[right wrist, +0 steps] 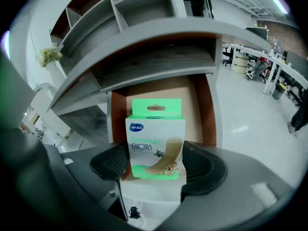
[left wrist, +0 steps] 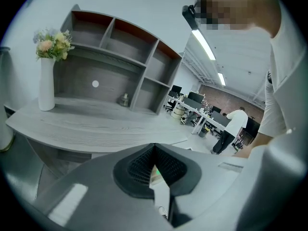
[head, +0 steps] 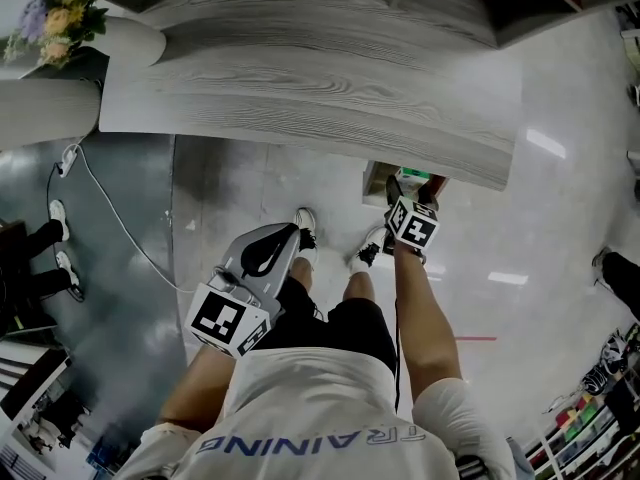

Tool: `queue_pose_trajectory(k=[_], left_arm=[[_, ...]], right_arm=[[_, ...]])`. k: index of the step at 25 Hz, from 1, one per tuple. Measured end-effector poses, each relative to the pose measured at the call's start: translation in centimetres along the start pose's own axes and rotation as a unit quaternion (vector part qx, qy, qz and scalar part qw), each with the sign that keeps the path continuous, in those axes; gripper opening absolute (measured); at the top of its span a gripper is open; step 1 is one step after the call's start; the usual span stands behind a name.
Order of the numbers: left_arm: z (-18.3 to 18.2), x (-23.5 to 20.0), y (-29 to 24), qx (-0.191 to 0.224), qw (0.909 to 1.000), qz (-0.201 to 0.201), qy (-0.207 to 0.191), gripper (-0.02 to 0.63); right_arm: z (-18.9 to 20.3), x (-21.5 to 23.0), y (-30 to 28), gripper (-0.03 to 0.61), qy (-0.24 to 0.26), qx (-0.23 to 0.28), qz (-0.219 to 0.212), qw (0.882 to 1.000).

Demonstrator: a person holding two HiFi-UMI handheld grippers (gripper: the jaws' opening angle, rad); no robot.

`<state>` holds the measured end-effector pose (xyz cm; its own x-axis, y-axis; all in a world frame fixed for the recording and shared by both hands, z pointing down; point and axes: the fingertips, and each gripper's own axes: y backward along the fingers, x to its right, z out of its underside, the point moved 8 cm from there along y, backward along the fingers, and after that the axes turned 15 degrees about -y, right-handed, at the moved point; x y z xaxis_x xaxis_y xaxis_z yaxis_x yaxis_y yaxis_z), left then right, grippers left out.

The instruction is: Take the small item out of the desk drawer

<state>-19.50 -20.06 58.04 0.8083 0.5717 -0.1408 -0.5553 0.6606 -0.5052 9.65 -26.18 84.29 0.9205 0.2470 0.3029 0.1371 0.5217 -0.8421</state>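
A white and green bandage box (right wrist: 156,138) stands upright between the pads of my right gripper (right wrist: 156,166), which press on its two sides. Behind it the desk drawer (right wrist: 210,110) is pulled out, its brown bottom bare, under the grey wooden desk top (right wrist: 144,47). In the head view the right gripper (head: 404,184) reaches to the open drawer (head: 374,180) below the desk's front edge, with the green of the box (head: 416,175) just showing. My left gripper (head: 291,236) hangs by the person's left thigh, away from the drawer, its pads (left wrist: 139,165) closed tip to tip on nothing.
The curved desk top (head: 300,78) carries a white vase of flowers (left wrist: 46,83) and a shelf unit (left wrist: 120,57). A white cable (head: 110,203) trails over the floor on the left. The person's shoes (head: 305,223) stand near the drawer. Another person (left wrist: 233,129) bends over distant desks.
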Motion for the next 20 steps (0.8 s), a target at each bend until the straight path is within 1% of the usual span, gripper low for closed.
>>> queue_pose_trajectory(k=[2, 5, 10, 14, 17, 20], left_arm=[[-0.5, 0.6, 0.1, 0.01, 0.9999, 0.004, -0.009, 0.002], [-1.5, 1.5, 0.2, 0.026, 0.999, 0.013, -0.033, 0.002], [-4.5, 3.4, 1.4, 0.055, 0.9965, 0.014, -0.062, 0.002], [-7.7, 4.3, 2.3, 0.084, 0.9925, 0.024, -0.085, 0.002], [-10.1, 5.2, 3.1, 0.107, 0.9887, 0.025, -0.102, 0.002], [-12.0, 5.9, 4.0, 0.126, 0.9854, 0.024, -0.112, 0.002]], right_arm=[[0.3, -0.1, 1.5, 0.357, 0.004, 0.005, -0.016, 1.0], [0.6, -0.3, 3.9, 0.356, 0.012, 0.016, -0.037, 0.999], [0.1, -1.0, 10.7, 0.356, 0.005, 0.044, -0.082, 0.996], [-2.4, -2.3, 16.0, 0.356, 0.023, 0.091, -0.119, 0.988], [-4.7, -2.9, 20.1, 0.356, 0.035, 0.127, -0.136, 0.982], [-7.1, -3.5, 24.2, 0.356, 0.041, 0.164, -0.152, 0.974]])
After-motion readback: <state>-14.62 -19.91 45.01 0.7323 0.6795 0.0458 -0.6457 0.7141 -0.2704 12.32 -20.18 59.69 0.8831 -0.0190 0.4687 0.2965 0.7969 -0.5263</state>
